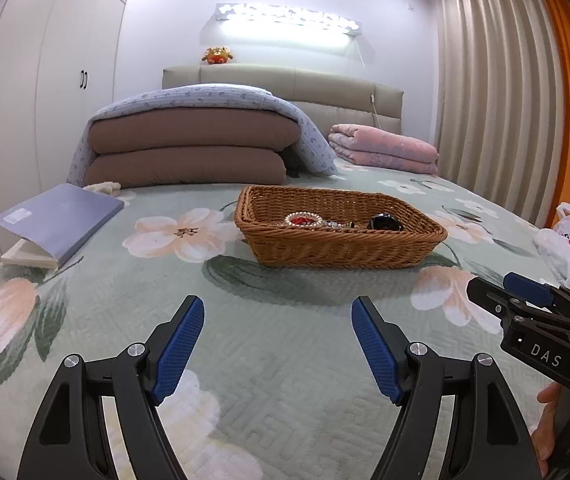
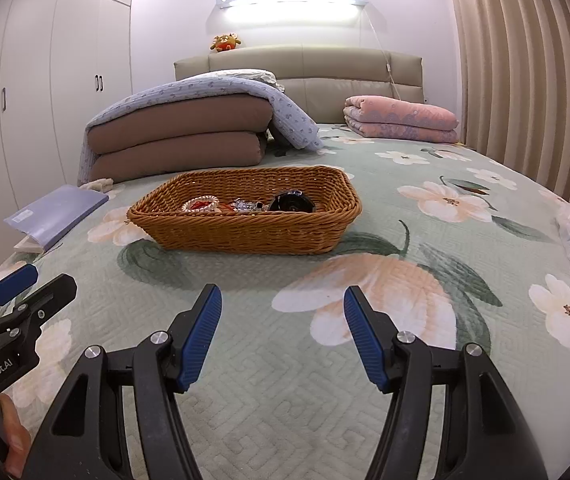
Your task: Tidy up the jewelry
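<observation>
Two blue-padded black tongs hover side by side over a bed, both spread wide and holding nothing, facing a basket of jewelry.

The left tongs (image 1: 277, 312) and right tongs (image 2: 283, 300) sit low above the green quilted bedspread with peach flowers (image 1: 285, 380), well short of the brown woven wicker basket (image 2: 245, 236). Inside the basket lie a pale beaded bracelet (image 2: 201, 203), a cluster of small silvery pieces (image 2: 245, 205) too tangled to identify, and a round black glossy item (image 2: 291, 202), possibly a case. A lavender-covered book (image 1: 61, 216) rests to the basket's left; a white plastic bag (image 1: 569, 248) lies at the bed's right edge.
</observation>
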Motion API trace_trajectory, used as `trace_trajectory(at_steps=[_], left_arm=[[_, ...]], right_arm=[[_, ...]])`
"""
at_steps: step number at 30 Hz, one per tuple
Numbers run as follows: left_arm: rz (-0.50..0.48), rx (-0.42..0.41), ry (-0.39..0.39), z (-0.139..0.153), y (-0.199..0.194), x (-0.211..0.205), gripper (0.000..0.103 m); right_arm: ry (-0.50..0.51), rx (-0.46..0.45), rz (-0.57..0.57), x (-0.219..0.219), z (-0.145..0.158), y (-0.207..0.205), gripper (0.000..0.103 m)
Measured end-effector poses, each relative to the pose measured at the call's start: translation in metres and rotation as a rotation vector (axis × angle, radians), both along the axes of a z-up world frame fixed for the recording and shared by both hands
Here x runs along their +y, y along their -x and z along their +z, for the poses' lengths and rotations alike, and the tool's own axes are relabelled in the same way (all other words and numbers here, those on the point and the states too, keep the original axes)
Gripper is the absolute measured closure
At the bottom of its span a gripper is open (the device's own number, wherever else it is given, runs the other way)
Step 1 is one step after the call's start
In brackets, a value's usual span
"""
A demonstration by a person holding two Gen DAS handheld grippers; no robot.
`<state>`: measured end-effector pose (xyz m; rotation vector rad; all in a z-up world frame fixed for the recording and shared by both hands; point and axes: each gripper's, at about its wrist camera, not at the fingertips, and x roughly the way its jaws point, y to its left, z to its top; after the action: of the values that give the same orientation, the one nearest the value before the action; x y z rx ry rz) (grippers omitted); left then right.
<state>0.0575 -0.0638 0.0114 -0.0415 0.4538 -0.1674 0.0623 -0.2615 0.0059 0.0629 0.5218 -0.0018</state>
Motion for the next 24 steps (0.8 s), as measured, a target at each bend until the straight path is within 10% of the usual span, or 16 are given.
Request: trace_trajectory(at_steps=[24], left_arm=[[0.013,0.028,0.001,-0.0045,-0.0045,0.0005,0.026]], right_arm=[[0.026,0.014,0.008,0.0056,-0.0044,-0.0039,0.037]])
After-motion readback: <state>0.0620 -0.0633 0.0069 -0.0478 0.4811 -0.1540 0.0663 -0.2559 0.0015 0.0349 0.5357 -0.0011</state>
